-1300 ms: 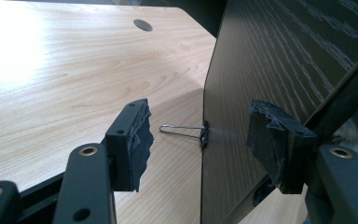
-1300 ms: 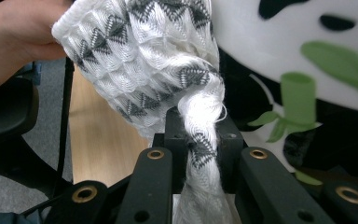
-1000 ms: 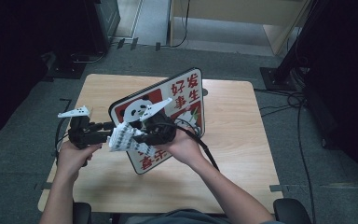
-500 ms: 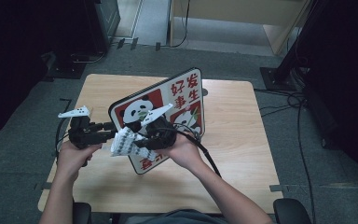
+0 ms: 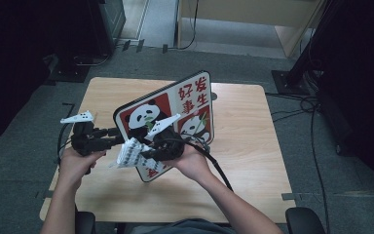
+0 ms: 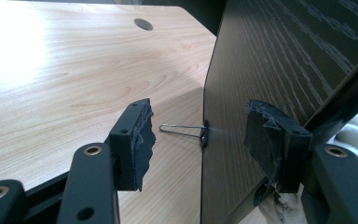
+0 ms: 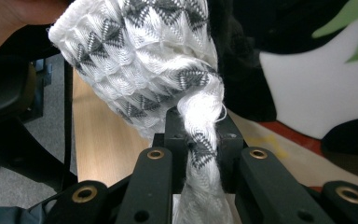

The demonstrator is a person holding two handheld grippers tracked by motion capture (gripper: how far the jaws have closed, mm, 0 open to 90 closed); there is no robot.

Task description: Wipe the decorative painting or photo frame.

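While the right gripper (image 5: 143, 151) stayed clamped on a bunched white cloth with a grey zigzag weave (image 7: 154, 56), holding it at the lower left corner of the upright panda-printed sign board with red panels and Chinese characters (image 5: 195, 105), little had shifted over the past second. The cloth had drifted slightly along that corner, so the wiping appeared under way rather than finished. Its partner, the left gripper (image 6: 198, 135), had kept its place with its jaws standing apart astride the board's dark wood-grain back edge (image 6: 270, 60), pads clear of it, beside a small black binder clip with a wire handle (image 6: 204, 134). That probably steadied the board above the light wooden table (image 5: 253, 146).
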